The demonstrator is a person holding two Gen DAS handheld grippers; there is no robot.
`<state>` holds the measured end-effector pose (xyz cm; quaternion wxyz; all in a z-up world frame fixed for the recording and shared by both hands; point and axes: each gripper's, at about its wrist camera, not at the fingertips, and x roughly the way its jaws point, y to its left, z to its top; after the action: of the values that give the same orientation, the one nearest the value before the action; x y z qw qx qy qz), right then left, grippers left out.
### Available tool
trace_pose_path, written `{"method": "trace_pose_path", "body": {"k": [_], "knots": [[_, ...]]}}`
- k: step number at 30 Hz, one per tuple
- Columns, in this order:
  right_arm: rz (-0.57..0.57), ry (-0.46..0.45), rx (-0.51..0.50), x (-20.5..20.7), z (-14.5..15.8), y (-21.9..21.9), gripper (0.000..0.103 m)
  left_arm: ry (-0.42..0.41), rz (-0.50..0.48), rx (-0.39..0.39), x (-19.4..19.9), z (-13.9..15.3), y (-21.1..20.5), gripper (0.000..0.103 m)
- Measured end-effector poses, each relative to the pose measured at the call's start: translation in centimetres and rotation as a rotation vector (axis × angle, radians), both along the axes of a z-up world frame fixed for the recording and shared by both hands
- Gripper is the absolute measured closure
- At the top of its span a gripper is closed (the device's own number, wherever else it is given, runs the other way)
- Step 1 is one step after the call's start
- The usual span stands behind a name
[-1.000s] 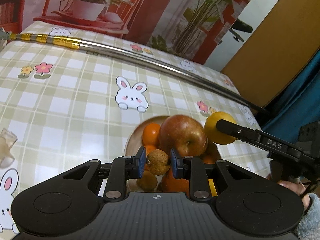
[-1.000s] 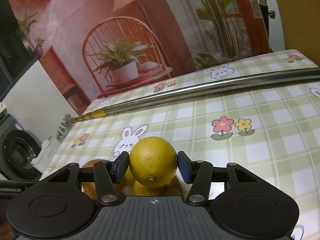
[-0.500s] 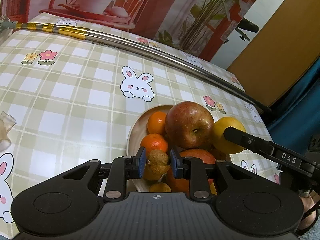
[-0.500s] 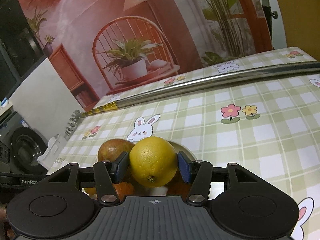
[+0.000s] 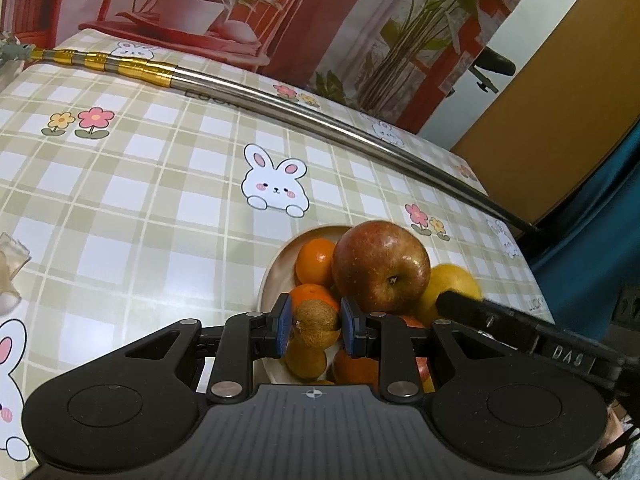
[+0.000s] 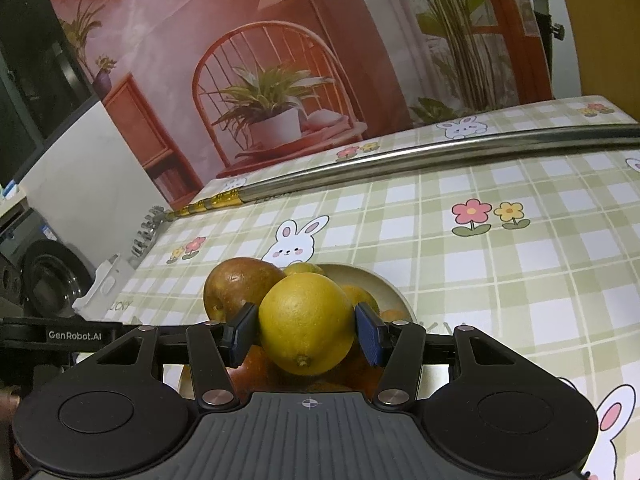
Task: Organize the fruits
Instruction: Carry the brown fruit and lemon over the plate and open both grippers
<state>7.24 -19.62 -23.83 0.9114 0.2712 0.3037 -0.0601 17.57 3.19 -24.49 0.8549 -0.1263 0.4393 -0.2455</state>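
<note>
A cream plate (image 5: 276, 276) on the checked tablecloth holds a red apple (image 5: 380, 266), two oranges (image 5: 316, 256) and more fruit underneath. My left gripper (image 5: 314, 326) is shut on a small rough brown fruit (image 5: 316, 320) just above the plate's near side, over another brown fruit (image 5: 306, 358). My right gripper (image 6: 306, 334) is shut on a yellow lemon (image 6: 306, 320), held over the plate (image 6: 394, 294) right beside the apple (image 6: 236, 286). In the left wrist view the lemon (image 5: 450, 282) shows at the apple's right, with a right finger (image 5: 480, 312) across it.
A long steel pole (image 5: 300, 114) with a gold end lies across the far side of the table (image 6: 400, 158). A crumpled clear wrapper (image 5: 10, 264) sits at the left edge. A white object (image 6: 104, 284) lies by the table's left edge. The tablecloth ends near the plate's right.
The right gripper has carried the lemon in over the plate until it sits beside the apple. The left gripper with the brown fruit has stayed over the plate's near side.
</note>
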Motion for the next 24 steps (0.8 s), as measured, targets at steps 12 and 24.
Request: {"method": "trace_pose_path", "body": {"k": [12,24], "knots": [[0.004,0.003,0.006,-0.1,-0.2,0.1,0.053,0.016,0.024,-0.023,2.5,-0.5,0.1,0.075],[0.004,0.009,0.006,-0.1,-0.3,0.1,0.052,0.043,0.017,-0.044,4.2,-1.4,-0.2,0.075]]}}
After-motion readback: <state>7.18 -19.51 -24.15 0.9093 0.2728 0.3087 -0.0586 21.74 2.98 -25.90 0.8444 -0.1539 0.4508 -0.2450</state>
